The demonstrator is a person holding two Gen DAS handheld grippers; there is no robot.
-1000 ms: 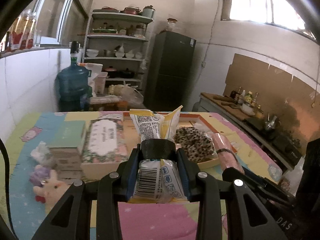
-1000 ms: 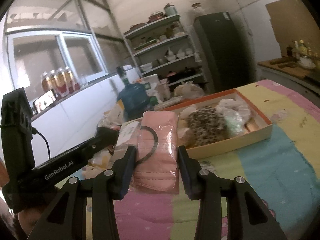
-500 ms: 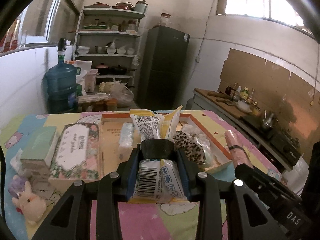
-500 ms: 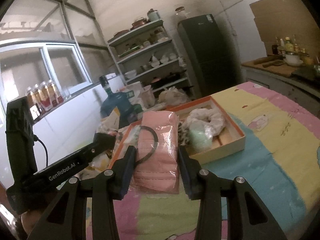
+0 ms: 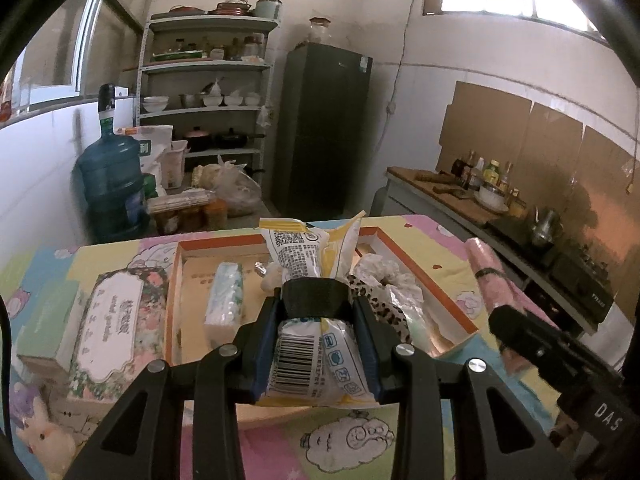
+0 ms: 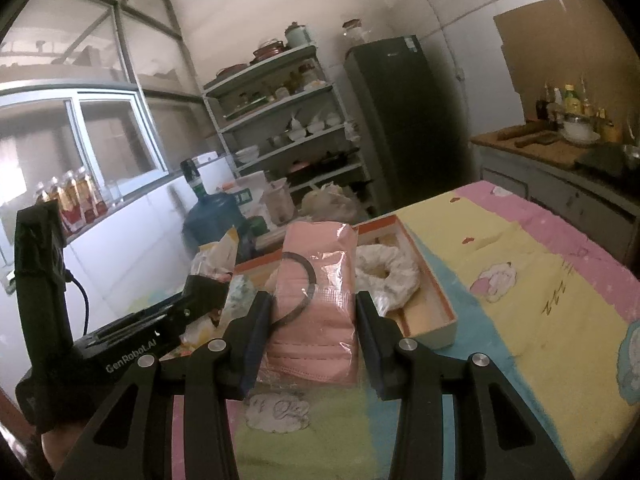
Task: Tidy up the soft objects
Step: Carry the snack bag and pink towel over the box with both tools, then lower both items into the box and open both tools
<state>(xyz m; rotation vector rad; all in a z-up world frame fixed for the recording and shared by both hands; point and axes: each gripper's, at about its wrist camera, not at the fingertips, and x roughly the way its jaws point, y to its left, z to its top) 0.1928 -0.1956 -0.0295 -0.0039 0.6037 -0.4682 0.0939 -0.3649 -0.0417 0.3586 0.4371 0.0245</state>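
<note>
Kitchen worktop (image 5: 132,456): box (image 5: 416,268) part-filled; left claw (image 5: 316,354) pinches snack packet (image 5: 304,264), right claw (image 6: 314,332) pinches pink pack (image 6: 320,280), both unplaced.

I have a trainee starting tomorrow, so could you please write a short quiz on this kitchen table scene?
1. True or false: the left tongs hold a yellow-and-white printed plastic snack bag.
2. What do the right tongs grip?
A. plush rabbit
B. pink face-mask pack in clear wrap
C. water jug
3. Which patterned soft item lies in the shallow orange-rimmed cardboard box?

Key:
1. True
2. B
3. The leopard-print fabric piece
</note>
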